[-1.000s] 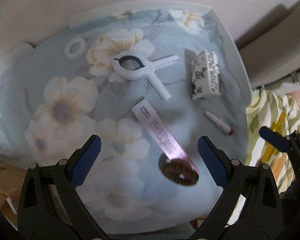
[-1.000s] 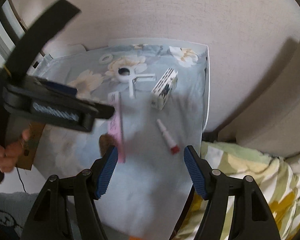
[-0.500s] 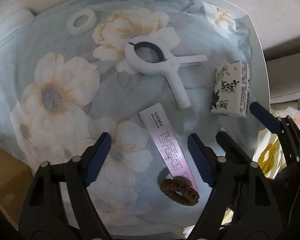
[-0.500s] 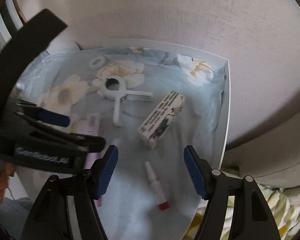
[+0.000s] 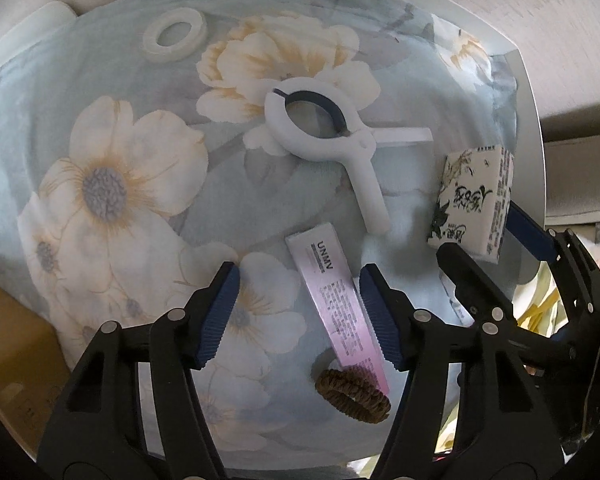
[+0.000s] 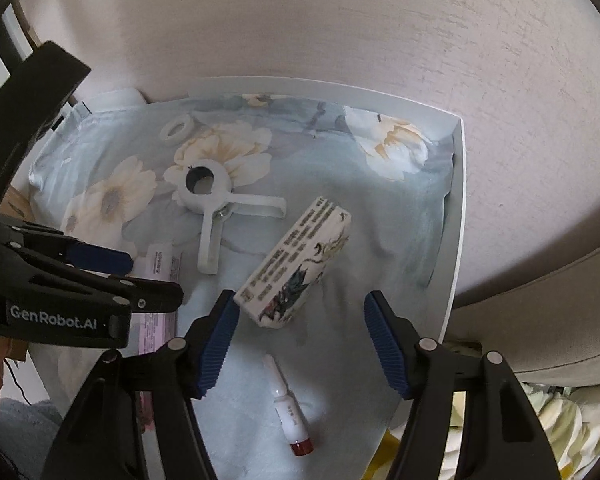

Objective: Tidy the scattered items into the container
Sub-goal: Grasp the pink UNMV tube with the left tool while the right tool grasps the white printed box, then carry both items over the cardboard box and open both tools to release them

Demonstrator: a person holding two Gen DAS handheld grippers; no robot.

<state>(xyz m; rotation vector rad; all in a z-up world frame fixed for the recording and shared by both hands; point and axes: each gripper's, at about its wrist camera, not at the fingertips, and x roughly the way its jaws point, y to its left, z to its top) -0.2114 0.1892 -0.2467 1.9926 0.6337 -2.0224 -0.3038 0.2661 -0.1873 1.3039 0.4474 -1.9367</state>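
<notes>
**Left gripper closing over the pink box**

The left gripper [image 5: 300, 316] points down at a floral cloth [image 5: 112, 184], its jaws closing around a long pink box [image 5: 336, 312], not yet touching. A brown hair tie [image 5: 354, 396] lies at the box's near end; a white clamp [image 5: 324, 136] lies beyond.
</notes>
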